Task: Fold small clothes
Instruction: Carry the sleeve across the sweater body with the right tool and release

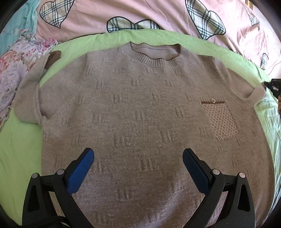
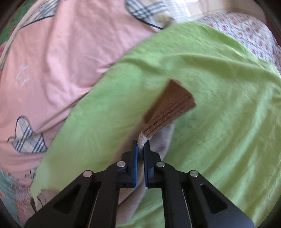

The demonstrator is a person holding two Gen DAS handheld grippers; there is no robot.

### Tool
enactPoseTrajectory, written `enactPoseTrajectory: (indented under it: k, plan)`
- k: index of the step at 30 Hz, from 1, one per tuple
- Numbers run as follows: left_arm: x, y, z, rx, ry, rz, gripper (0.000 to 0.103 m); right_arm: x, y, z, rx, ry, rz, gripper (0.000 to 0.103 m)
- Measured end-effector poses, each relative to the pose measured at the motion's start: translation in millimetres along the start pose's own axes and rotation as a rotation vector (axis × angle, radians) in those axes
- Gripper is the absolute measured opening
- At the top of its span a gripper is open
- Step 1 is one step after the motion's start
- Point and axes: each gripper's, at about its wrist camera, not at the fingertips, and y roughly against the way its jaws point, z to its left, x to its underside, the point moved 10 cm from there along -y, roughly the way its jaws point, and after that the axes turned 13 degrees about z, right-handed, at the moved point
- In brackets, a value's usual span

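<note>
A beige knit sweater (image 1: pixel 140 108) lies flat, front up, on a green sheet (image 1: pixel 22 140), collar away from me, with a dotted chest pocket (image 1: pixel 219 121). Its left sleeve (image 1: pixel 33 87) lies bent at the left, brown cuff up. My left gripper (image 1: pixel 137 154) is open and empty, hovering over the lower body of the sweater. My right gripper (image 2: pixel 140 145) is shut on the right sleeve (image 2: pixel 158 140) just behind its brown ribbed cuff (image 2: pixel 172 103), which sticks out past the fingertips above the green sheet (image 2: pixel 219 122). The right gripper also shows at the right edge of the left wrist view (image 1: pixel 274 86).
A pink duvet with plaid hearts (image 1: pixel 123 15) lies beyond the green sheet, also seen in the right wrist view (image 2: pixel 52 66). A floral cloth (image 1: pixel 21 57) is bunched at the left. A red-dotted fabric (image 2: pixel 245 29) lies at the far right.
</note>
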Motion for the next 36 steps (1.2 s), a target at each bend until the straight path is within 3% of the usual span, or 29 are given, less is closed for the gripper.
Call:
enactPoseTrajectory:
  k: [3,7,12,16,19,25,30,31,32,34,36]
  plan:
    - [1.2,1.2,3.6,0.024,0.014,0.001,0.101,26.0,3.5,54.2,-0.062,0.145,0.024,0.006]
    - [2.6,7.3,13.6,0.053,0.041,-0.009,0.101,84.6,4.9,144.4,-0.195,0.358,0.113,0.006]
    - [7.7,19.0,27.3,0.131,0.072,-0.013,0.101,182.8,1.6,255.2,-0.367,0.583,0.254,0.006]
    - [15.3,23.3,41.7,0.214,0.105,-0.008,0.101,265.3,-1.9,326.8,-0.520,0.659,0.373,0.006]
    - [19.9,22.1,52.8,0.261,0.137,0.002,0.101,317.0,-12.6,361.7,-0.575,0.682,0.453,0.006]
    - [29.0,20.2,78.7,0.344,0.202,0.003,0.101,403.8,-44.9,410.1,-0.624,0.720,0.602,0.006]
    - [21.7,14.2,85.7,0.409,0.224,0.002,0.101,441.5,-67.9,420.4,-0.582,0.735,0.666,0.009]
    - [16.0,10.1,83.6,0.428,0.222,0.006,0.101,443.7,-72.4,416.5,-0.571,0.715,0.684,0.015]
    - [9.1,8.2,80.9,0.445,0.221,0.009,0.101,444.3,-73.5,412.6,-0.574,0.694,0.698,0.028]
    - [-4.6,-0.8,75.8,0.465,0.220,0.023,0.101,437.9,-68.8,401.2,-0.571,0.665,0.668,0.041]
    - [-21.7,-10.3,65.6,0.497,0.215,0.033,0.101,425.1,-56.0,388.2,-0.585,0.636,0.620,0.042]
